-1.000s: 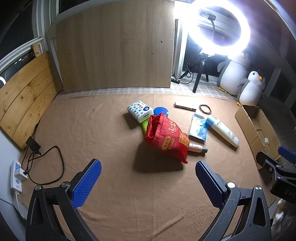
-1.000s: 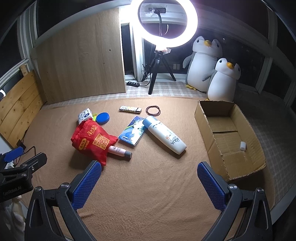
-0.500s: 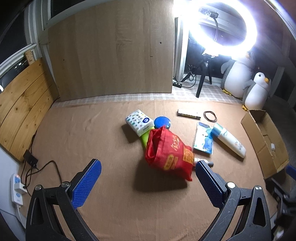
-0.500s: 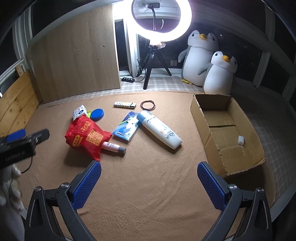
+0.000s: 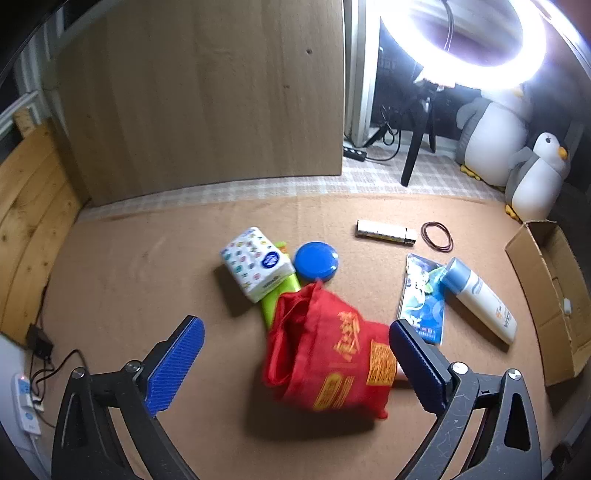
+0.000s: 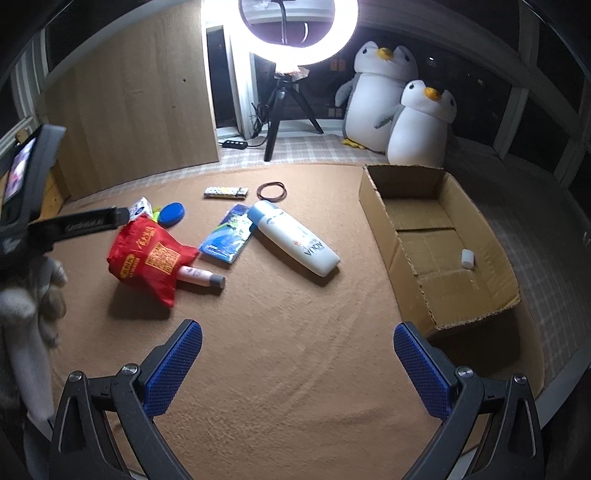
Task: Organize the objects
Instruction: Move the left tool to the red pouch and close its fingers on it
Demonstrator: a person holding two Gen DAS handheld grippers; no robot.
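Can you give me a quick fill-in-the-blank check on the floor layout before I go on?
1. The pink tube pokes out from under the ___ bag.
2. The white bottle lies between the blue packet and the cardboard ___.
3. Both the left gripper and the right gripper are ___.

Missing words: red; box; open

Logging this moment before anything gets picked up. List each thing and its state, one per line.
left gripper: open, holds nothing
right gripper: open, holds nothing
red bag: crumpled, lying on the mat
white bottle: lying on its side
pink tube: lying, partly under the red bag
cardboard box: open, one small white item inside
ring light: on
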